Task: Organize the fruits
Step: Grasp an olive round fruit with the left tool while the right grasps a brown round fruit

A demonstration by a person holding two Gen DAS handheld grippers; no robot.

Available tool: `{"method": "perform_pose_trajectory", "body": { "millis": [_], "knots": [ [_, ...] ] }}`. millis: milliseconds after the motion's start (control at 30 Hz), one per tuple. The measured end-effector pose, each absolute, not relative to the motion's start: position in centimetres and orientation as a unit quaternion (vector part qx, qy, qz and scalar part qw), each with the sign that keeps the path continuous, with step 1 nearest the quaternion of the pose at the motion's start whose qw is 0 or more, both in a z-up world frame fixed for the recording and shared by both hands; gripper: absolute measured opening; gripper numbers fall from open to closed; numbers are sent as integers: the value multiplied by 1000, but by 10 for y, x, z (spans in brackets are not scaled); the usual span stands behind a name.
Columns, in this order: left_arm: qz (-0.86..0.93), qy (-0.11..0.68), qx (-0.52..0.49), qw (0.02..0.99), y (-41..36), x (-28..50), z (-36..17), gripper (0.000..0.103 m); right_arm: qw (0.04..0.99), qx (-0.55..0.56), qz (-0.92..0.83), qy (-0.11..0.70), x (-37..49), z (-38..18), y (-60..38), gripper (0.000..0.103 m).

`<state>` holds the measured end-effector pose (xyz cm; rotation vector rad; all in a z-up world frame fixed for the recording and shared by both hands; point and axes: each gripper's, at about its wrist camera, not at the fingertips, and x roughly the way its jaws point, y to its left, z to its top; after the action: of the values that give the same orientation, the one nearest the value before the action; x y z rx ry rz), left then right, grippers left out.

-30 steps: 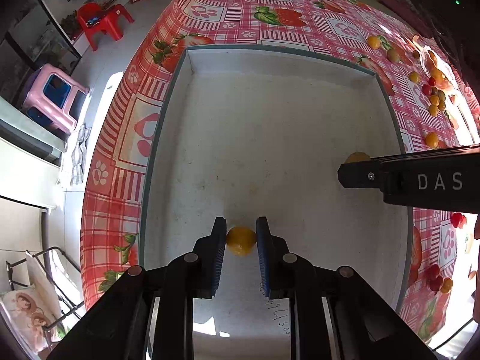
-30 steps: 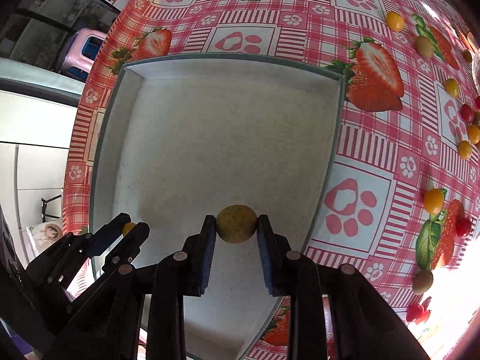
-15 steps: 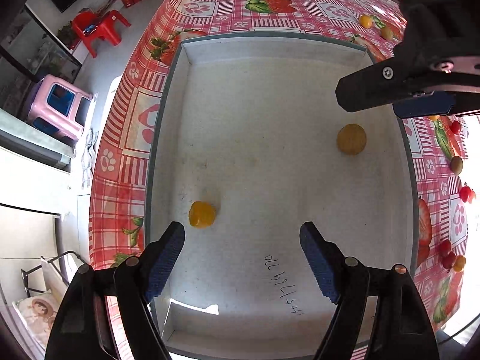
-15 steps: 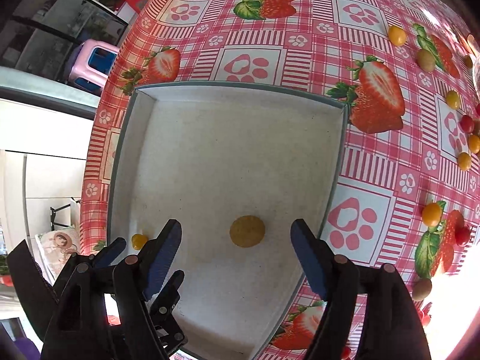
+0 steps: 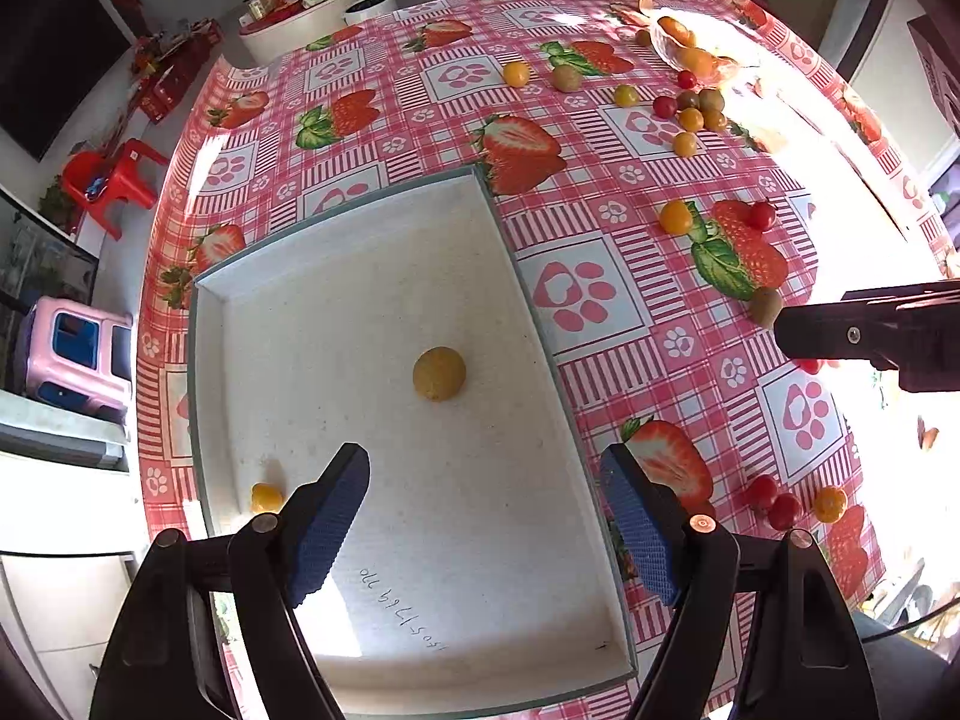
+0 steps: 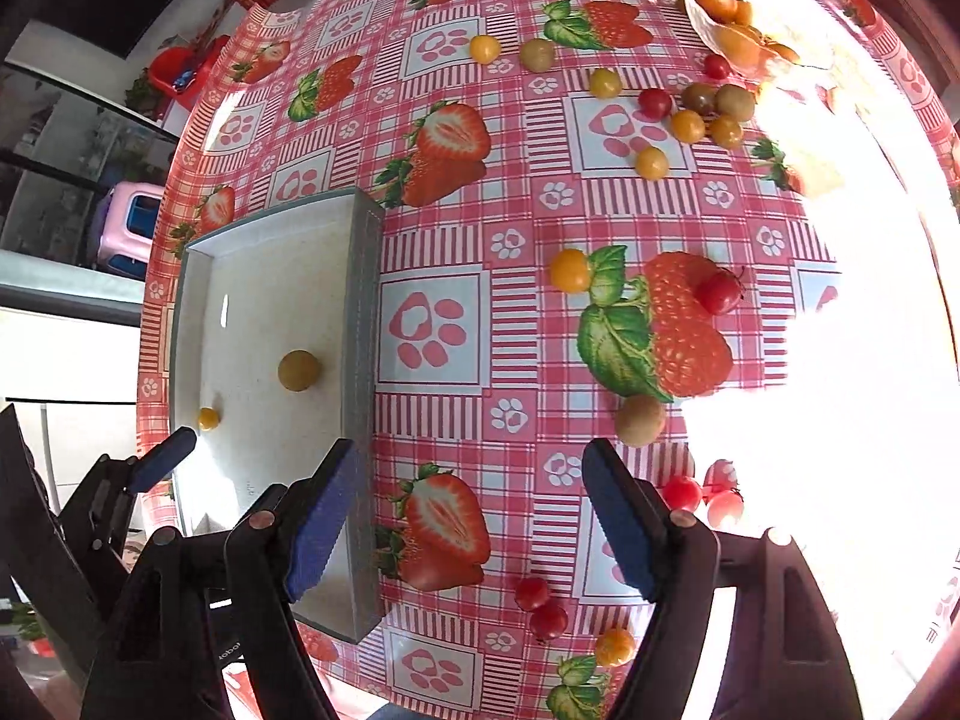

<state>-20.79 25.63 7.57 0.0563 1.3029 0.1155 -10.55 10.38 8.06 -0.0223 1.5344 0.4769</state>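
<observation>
A shallow white tray (image 5: 420, 630) (image 6: 360, 312) lies on the strawberry tablecloth. Inside it rest a dull yellow-green round fruit (image 5: 439, 373) (image 6: 299, 369) and a small orange fruit (image 5: 266, 497) (image 6: 208, 418) near its left wall. My left gripper (image 5: 485, 525) hangs open over the tray's near half, nothing between its blue pads. My right gripper (image 6: 467, 519) is open above the cloth just right of the tray's wall, also empty. Loose fruits lie near it: a greenish one (image 6: 639, 420), red ones (image 6: 681, 492) (image 6: 540, 606) and an orange one (image 6: 614, 646).
More small orange, red and green fruits (image 5: 690, 114) (image 6: 690, 114) are scattered over the far right of the cloth, beside a clear bowl of orange fruit (image 5: 690, 54) (image 6: 732, 24). Strong glare washes out the table's right side. A pink stool (image 5: 78, 354) stands on the floor at left.
Both grippers opened and dropped their fruits in the tray, then rose and swung right. The right one now hovers past the tray's right wall, over the cloth.
</observation>
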Motion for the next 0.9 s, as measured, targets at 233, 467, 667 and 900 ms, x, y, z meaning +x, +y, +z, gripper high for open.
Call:
{"method": "perform_pose_trajectory", "body": {
  "millis": [233, 467, 667, 900],
  "knots": [
    [-14, 622, 25, 783, 195, -174, 66, 80, 700, 11, 110, 706, -129, 70, -10, 79],
    [-38, 643, 16, 765, 155, -146, 32, 80, 688, 45, 1, 724, -167, 52, -110, 79],
    [-32, 650, 32, 758, 138, -127, 12, 80, 683, 77, -31, 726, -181, 39, -154, 79],
    [-39, 653, 43, 755, 122, -111, -2, 80, 672, 102, -40, 732, -179, 20, -170, 71]
  ]
}}
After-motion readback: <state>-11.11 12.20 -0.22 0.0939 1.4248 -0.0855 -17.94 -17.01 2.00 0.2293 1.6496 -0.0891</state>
